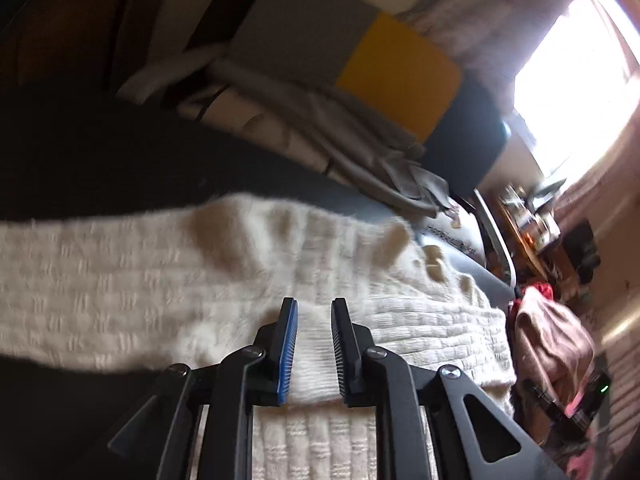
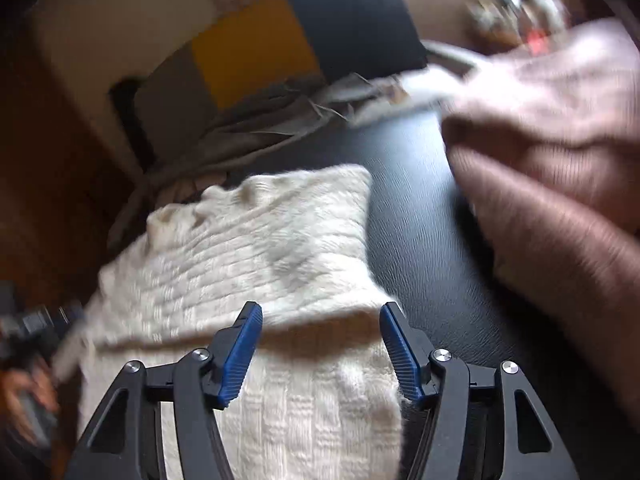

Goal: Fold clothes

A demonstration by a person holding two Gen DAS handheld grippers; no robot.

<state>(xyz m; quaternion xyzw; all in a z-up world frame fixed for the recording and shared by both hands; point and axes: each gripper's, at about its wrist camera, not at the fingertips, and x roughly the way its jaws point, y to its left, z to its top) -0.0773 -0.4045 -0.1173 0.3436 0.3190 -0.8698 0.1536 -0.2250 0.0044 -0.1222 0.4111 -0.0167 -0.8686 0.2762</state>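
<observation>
A cream knitted sweater (image 1: 120,276) lies on a dark leather surface (image 1: 100,160). My left gripper (image 1: 314,308) is shut on a fold of the sweater, cream knit bunched between its narrow jaws. In the right wrist view the same sweater (image 2: 260,248) lies partly folded over itself. My right gripper (image 2: 320,316) is open wide just above the sweater's folded edge, nothing between its fingers. The left gripper and the hand holding it show blurred at the far left of the right wrist view (image 2: 28,332).
A grey, yellow and dark blue cushion (image 1: 360,68) (image 2: 256,48) stands at the back with a crumpled grey garment (image 1: 360,148) before it. A pinkish-brown garment (image 2: 560,140) (image 1: 552,340) lies at the right. A bright window (image 1: 576,80) is beyond. Bare dark leather (image 2: 420,220) lies right of the sweater.
</observation>
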